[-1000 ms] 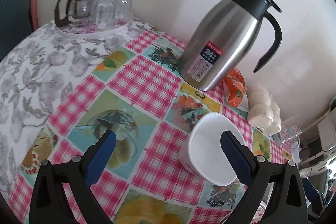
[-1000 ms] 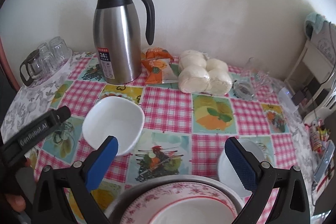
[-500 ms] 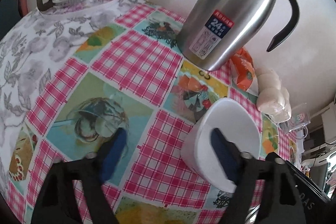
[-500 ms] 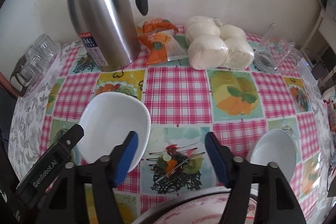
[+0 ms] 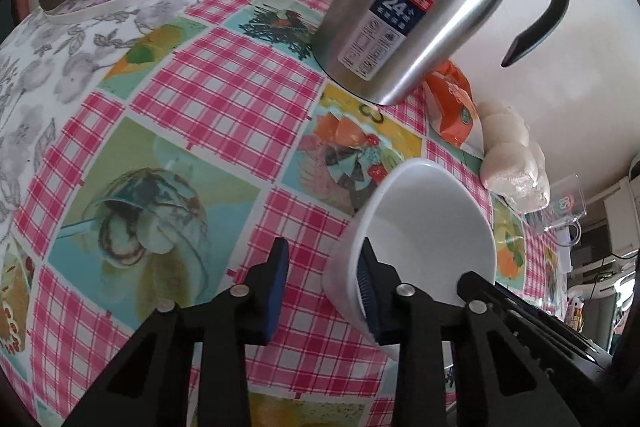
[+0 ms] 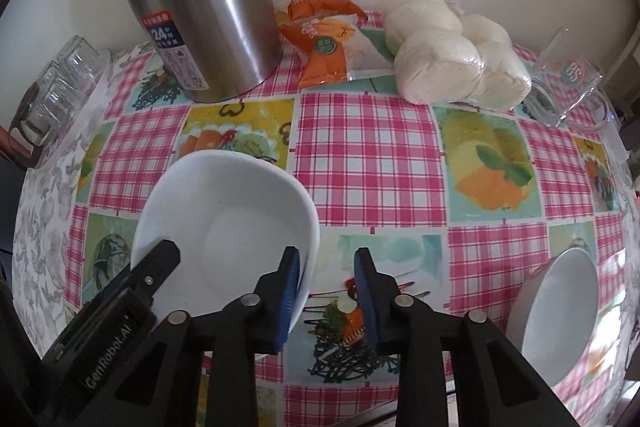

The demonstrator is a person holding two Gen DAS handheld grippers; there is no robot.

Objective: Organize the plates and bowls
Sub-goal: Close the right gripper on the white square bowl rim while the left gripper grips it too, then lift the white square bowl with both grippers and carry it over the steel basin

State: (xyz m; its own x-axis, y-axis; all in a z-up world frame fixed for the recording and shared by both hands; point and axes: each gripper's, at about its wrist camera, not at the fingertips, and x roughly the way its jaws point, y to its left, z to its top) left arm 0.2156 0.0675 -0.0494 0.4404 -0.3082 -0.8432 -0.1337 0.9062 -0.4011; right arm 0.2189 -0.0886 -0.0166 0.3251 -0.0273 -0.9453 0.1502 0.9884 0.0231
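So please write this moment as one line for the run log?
left claw: closing, straddles near rim of white bowl, outer pad clear | right claw: closing, straddles far rim of same bowl | bowl on table

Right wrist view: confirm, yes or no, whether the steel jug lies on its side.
No, the steel jug stands upright on the tablecloth.

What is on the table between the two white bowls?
Only bare tablecloth, as the right wrist view shows. The big bowl sits left, the small bowl right. The right gripper hangs above that stretch, fingers closing on the big bowl's rim.
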